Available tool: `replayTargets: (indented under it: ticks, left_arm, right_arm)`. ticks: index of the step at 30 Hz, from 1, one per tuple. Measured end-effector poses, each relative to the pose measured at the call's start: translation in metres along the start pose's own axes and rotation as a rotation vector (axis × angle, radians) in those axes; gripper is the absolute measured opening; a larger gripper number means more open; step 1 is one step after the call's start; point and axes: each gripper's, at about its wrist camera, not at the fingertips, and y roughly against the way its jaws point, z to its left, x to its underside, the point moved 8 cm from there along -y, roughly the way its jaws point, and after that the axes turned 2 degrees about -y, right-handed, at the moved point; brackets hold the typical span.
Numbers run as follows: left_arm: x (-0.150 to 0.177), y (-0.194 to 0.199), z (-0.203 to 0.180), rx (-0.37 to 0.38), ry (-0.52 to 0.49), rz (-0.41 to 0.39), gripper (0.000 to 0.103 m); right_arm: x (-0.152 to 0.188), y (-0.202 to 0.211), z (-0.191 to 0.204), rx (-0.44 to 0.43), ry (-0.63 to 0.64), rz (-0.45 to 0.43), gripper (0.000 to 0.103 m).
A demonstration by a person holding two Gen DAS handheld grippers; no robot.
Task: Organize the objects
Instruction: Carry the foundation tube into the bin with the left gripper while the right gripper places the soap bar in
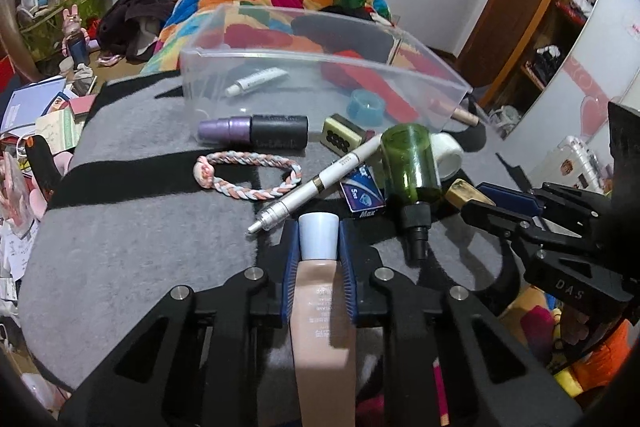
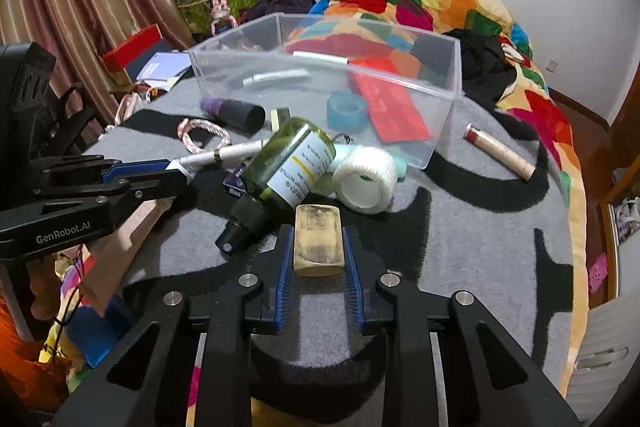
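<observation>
both hands look to be at the pick-up step of tidying the loose things on the grey blanket (image 2: pixel 480 247) into the clear plastic bin (image 1: pixel 400 65): each gripper has a piece in its jaws and, by my reading, nothing has yet been carried over. the left gripper (image 1: pixel 319 231) is clamped on a beige tube (image 1: pixel 320 307) with a pale blue cap; the tube runs lengthwise between the blue pads (image 1: pixel 290 267), its cap poking out just past the fingertips and its body reaching back toward the camera. the right gripper (image 2: pixel 318 247) is closed on a small yellowish block (image 2: pixel 318 241), which sits squarely between its fingers, its far end sticking out beyond the tips and close beside the green spray bottle (image 2: pixel 288 167) lying on its side. the bin stands beyond the clutter, already holding a blue ring (image 2: pixel 347 111), a red card (image 2: pixel 392 111) and a small white tube (image 1: pixel 256 81). the next move calls for raising both pieces clear of the bottle, the white pen (image 1: pixel 316 183) and the roll of tape (image 2: pixel 366 179), then carrying them forward over the near wall of the bin before letting go. the long tube may swing in the grip, so a steady carry seems wise.
</observation>
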Motion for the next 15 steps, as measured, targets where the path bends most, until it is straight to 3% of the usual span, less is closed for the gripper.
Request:
replayTargets:
  ticks: [15]
  left_arm:
    - [-0.053,0.035,0.004,0.013,0.019,-0.144,0.02]
  right_arm:
    - [-0.055,0.026,0.002,0.007,-0.009,-0.136,0.022]
